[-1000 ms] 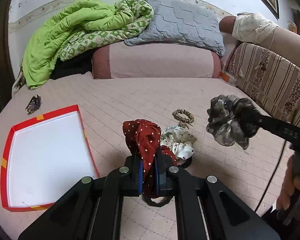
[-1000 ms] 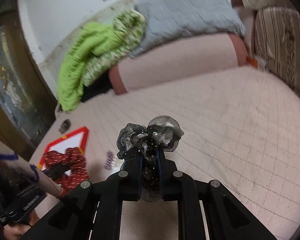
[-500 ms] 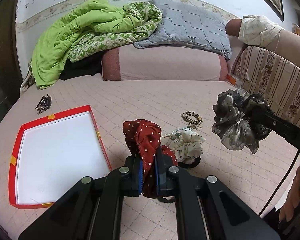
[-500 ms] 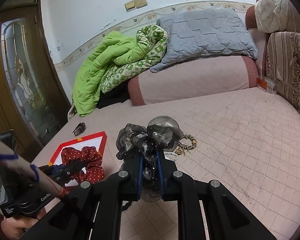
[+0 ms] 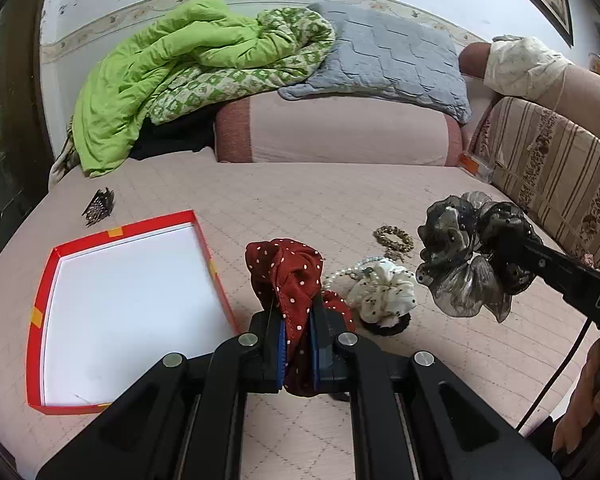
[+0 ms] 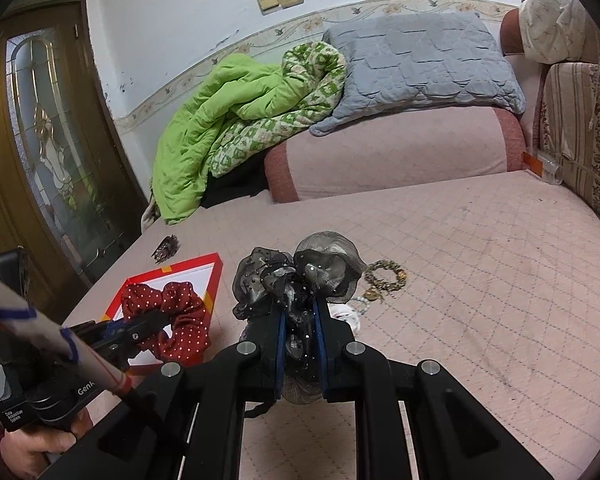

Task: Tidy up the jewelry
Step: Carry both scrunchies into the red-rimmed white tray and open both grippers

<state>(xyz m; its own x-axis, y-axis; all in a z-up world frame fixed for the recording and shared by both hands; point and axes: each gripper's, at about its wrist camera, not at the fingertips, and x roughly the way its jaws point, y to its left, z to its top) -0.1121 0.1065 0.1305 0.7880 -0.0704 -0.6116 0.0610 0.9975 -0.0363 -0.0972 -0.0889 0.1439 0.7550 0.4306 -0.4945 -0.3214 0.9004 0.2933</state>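
1. Since a second ago the right gripper (image 6: 300, 320) has swung round, so its view now takes in the red box (image 6: 214, 276) and the gold bracelet (image 6: 384, 276), which were at the edge or hidden before; the left gripper (image 5: 296, 320) has hardly shifted.
2. The left gripper is clamped on the red dotted scrunchie (image 5: 288, 276), lifted off the bed just right of the box's (image 5: 204, 248) rim.
3. The right gripper pinches the grey scrunchie (image 6: 296, 280) in the air, right of the left one.
4. The white scrunchie (image 5: 384, 296) lies on the pink bedspread (image 5: 300, 200) between both grippers, a pearl strand (image 5: 352, 272) touching it; the bracelet (image 5: 394, 238) is just beyond.
5. A dark hair claw (image 5: 98, 208) lies beyond the box.
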